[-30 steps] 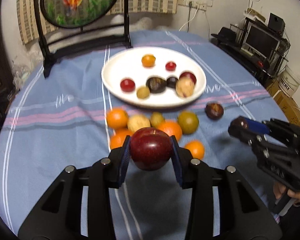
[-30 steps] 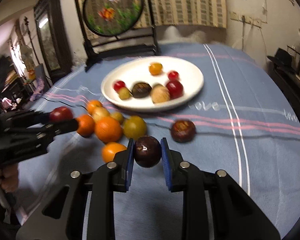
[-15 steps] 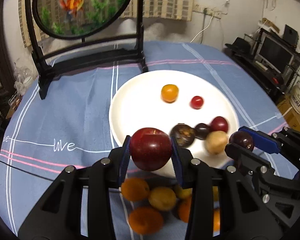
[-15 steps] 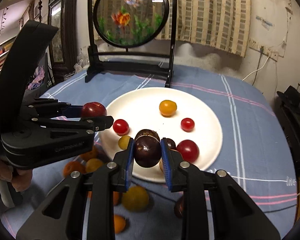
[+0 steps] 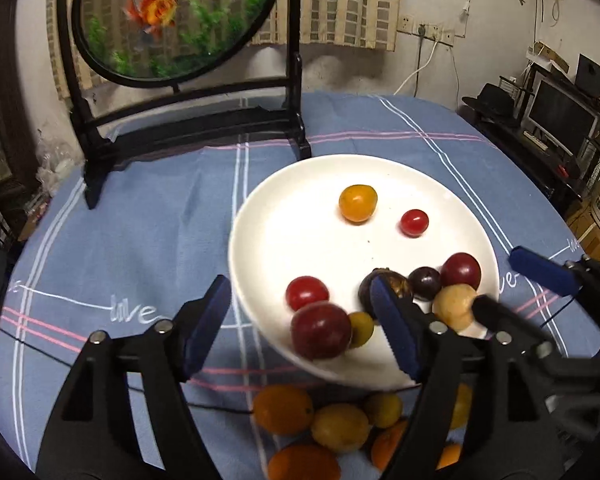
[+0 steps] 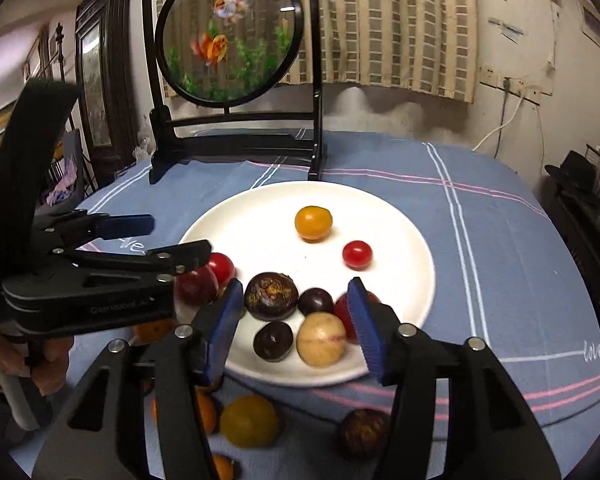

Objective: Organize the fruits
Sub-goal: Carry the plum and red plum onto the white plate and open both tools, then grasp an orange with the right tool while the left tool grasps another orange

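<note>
A white plate [image 5: 300,216] [image 6: 404,240] holds several fruits on the blue tablecloth. My left gripper [image 5: 300,320] is open over the plate's near left rim; the dark red apple [image 5: 320,336] [image 6: 196,286] lies free on the plate between its fingers. My right gripper [image 6: 296,324] is open over the plate's near edge; the small dark plum [image 6: 273,341] lies on the plate between its fingers, beside a tan fruit [image 6: 321,344] and a dark brown fruit [image 6: 271,295]. The right gripper also shows in the left wrist view [image 5: 512,280].
Several oranges and yellow fruits [image 5: 324,424] lie on the cloth in front of the plate. A brown fruit [image 6: 362,432] and a yellow one [image 6: 249,420] lie near the right gripper. A fish tank on a black stand [image 5: 180,20] is behind the plate.
Both grippers have opened. The red apple dropped from the left gripper onto the plate, and the dark plum dropped from the right gripper onto the plate.
</note>
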The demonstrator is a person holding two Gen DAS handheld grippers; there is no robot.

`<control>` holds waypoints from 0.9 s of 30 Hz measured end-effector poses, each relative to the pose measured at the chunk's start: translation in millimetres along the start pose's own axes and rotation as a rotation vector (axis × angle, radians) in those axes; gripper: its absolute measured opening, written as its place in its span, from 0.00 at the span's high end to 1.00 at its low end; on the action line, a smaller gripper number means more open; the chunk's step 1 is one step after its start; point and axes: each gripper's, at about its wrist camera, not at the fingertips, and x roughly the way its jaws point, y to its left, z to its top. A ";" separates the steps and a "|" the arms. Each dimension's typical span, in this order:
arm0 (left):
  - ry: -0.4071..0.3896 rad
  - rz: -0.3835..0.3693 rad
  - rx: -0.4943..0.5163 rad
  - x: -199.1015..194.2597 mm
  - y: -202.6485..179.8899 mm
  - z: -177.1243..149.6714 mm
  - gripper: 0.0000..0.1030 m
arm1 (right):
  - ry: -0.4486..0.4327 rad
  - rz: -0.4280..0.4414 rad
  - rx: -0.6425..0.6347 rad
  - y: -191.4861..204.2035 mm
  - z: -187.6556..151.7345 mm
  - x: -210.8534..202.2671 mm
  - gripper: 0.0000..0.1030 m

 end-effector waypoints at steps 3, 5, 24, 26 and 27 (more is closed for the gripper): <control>-0.014 0.000 0.006 -16.7 0.9 -9.2 0.20 | 0.004 0.002 0.035 -8.9 -7.7 -16.2 0.47; -0.026 0.003 0.014 -26.6 1.4 -14.3 0.18 | 0.008 -0.001 0.079 -17.2 -16.7 -26.9 0.47; 0.015 0.018 0.029 -62.7 14.3 -74.2 0.13 | 0.186 0.060 0.010 38.9 -81.5 -46.4 0.47; 0.025 0.016 0.024 -61.5 19.4 -79.4 0.13 | 0.221 0.046 -0.024 49.9 -85.0 -35.4 0.47; 0.032 0.016 0.019 -61.2 23.0 -83.0 0.13 | 0.241 0.036 -0.043 54.8 -86.1 -29.1 0.47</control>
